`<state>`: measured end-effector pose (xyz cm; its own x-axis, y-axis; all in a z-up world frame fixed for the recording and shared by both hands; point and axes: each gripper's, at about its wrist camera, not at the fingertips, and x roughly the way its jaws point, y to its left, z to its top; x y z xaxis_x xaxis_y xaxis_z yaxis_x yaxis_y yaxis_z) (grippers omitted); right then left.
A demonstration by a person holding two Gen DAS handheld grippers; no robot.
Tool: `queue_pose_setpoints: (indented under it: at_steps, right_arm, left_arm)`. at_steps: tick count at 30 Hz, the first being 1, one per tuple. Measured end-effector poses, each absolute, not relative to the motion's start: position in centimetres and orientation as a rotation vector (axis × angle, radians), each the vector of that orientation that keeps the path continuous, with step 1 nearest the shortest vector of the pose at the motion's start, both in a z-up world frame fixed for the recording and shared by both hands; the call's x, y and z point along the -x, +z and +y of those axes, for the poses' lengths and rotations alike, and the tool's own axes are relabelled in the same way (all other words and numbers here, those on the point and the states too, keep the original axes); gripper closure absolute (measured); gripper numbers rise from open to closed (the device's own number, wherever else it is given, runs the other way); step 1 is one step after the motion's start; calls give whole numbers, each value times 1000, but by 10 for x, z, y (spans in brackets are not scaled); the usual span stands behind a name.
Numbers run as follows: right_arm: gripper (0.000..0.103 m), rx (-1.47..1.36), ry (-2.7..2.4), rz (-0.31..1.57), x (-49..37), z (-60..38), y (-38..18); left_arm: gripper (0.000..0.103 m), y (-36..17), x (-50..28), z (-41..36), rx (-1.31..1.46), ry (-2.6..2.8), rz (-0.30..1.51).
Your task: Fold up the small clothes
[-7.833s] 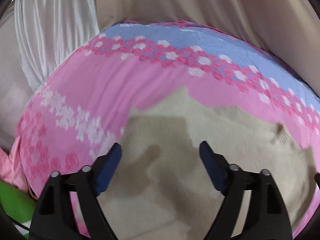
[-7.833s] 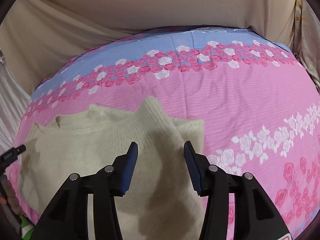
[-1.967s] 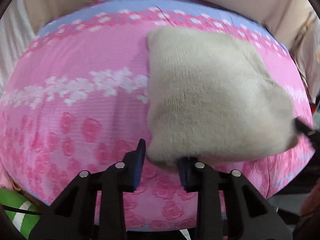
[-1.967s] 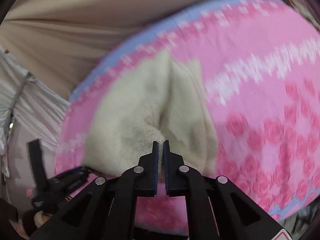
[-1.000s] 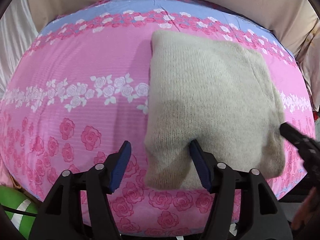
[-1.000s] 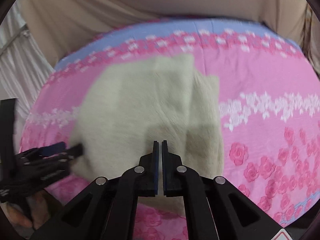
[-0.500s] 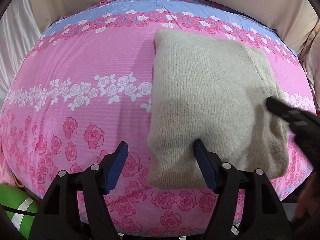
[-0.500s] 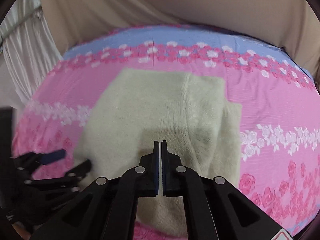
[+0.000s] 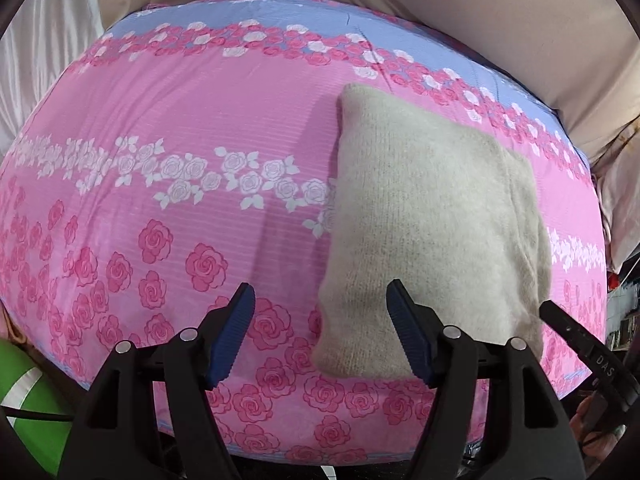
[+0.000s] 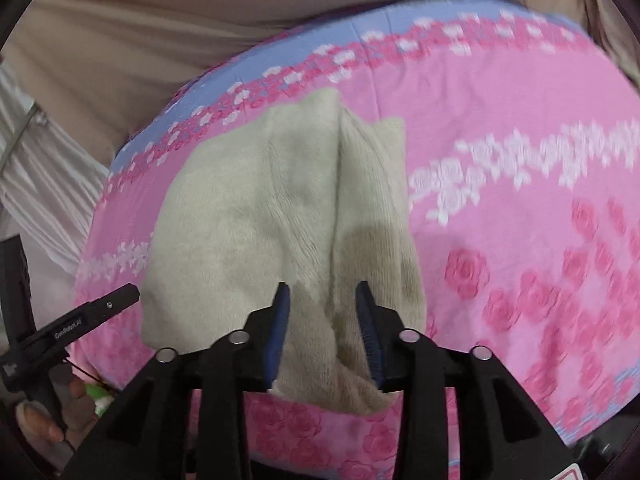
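Observation:
A cream knitted sweater [image 9: 432, 232] lies folded into a rectangle on the pink rose-print sheet [image 9: 180, 120], right of the middle. My left gripper [image 9: 320, 320] hangs open above the sweater's near left corner, its pads touching nothing. In the right wrist view the sweater [image 10: 248, 220] shows a raised fold ridge running toward me. My right gripper [image 10: 324, 312] hovers over the near end of that ridge; its jaws are opening and the pads press on nothing. One right-gripper finger [image 9: 576, 340] shows at the sweater's near right corner.
Beige cloth [image 9: 440, 8] hangs behind the sheet and white cloth [image 9: 40, 48] at the left. A green object [image 9: 24, 412] sits low at the left. The sheet drops off at its near edge. A hand [image 10: 52, 412] holds the left gripper's frame.
The right gripper's jaws have gone from shut to parted, and it has rolled and drawn toward the sweater's near edge. The left gripper has pulled back a little; the sweater lies still.

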<state>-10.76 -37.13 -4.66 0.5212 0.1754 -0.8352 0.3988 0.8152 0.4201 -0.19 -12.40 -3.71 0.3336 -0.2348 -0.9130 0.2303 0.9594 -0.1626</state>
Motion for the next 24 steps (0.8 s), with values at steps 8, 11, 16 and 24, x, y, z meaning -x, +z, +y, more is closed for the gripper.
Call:
queue_pose_setpoints:
  at_steps: [8, 11, 16, 24]
  right_arm:
    - [91, -551, -91, 919, 83, -362, -17]
    - [92, -450, -103, 820, 99, -362, 27]
    - [90, -389, -142, 1103, 85, -369, -76]
    - [82, -277, -159, 912, 86, -334, -7]
  left_arm:
    - [37, -27, 9, -139, -24, -350, 1177]
    - [35, -20, 13, -140, -31, -357, 1151]
    - [28, -41, 13, -147, -75, -341, 1175]
    - [28, -53, 11, -147, -103, -310, 1173]
